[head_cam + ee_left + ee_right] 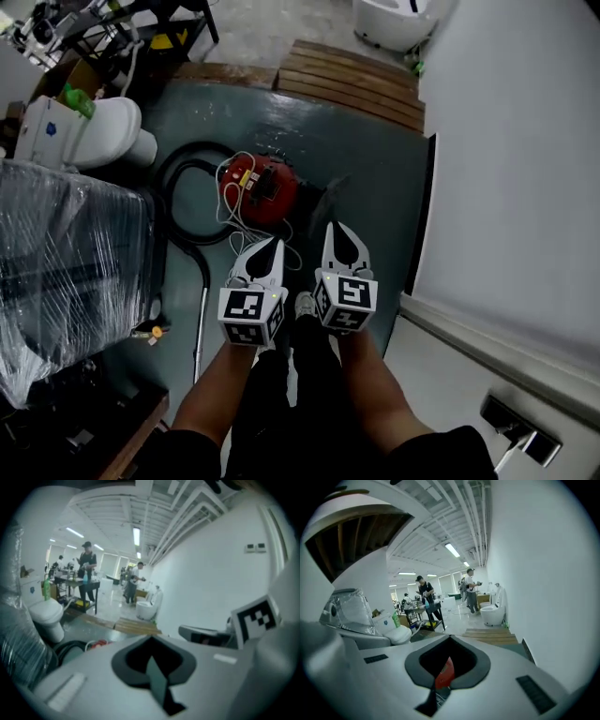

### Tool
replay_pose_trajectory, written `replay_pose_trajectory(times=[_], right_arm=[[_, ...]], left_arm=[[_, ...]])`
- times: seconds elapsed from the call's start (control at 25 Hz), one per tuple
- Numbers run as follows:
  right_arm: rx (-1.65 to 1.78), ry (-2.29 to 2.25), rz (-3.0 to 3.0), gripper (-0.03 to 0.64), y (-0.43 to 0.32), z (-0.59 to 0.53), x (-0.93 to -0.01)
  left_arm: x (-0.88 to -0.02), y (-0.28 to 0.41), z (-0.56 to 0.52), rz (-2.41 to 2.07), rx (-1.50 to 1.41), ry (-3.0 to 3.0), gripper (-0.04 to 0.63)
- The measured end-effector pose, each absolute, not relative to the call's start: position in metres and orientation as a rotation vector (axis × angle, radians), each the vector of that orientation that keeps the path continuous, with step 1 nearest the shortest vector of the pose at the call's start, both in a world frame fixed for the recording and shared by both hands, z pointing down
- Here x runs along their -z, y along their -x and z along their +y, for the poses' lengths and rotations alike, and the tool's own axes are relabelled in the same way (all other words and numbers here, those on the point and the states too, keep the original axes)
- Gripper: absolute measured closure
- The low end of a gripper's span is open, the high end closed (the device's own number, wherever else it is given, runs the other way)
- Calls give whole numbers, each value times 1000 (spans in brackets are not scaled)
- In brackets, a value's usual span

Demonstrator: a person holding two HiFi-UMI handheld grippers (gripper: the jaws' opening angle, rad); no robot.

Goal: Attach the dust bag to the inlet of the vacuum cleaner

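Observation:
The red vacuum cleaner [264, 187] stands on the dark green floor, with a white cord draped over it and a black hose [178, 202] looped to its left. I see no dust bag in any view. My left gripper [274, 244] and right gripper [337, 228] hang side by side just short of the vacuum, both shut with nothing in them. In the left gripper view the shut jaws of the left gripper [151, 639] fill the lower frame, and a bit of the red vacuum [96, 644] shows at the left. In the right gripper view, red [445, 672] shows through the hole behind the right gripper's [450, 638] tips.
A white toilet [108, 131] and a plastic-wrapped bulky item [66, 272] stand at the left. A wooden pallet [352, 80] lies beyond the vacuum. A white wall [516, 169] runs along the right. A metal wand [201, 323] lies on the floor. People stand far off.

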State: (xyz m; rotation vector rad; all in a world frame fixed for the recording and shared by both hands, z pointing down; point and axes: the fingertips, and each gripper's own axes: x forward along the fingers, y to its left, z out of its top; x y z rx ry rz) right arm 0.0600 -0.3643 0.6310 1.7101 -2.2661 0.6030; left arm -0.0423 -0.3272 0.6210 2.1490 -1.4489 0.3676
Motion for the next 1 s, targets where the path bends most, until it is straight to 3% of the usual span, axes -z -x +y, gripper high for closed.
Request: replay_pose_trajectory(times=[0.32, 0.52, 1.0], right_arm=[[-486, -1772, -2376, 620, -51, -318, -422], [-454, -1771, -2452, 620, -44, -277, -332], [-299, -1809, -2550, 620, -30, -263, -247]], left_arm=[[-418, 55, -301, -1539, -231, -2265, 598], [-340, 54, -263, -1557, -201, -2316, 598], [-243, 53, -263, -1589, -97, -2503, 598]])
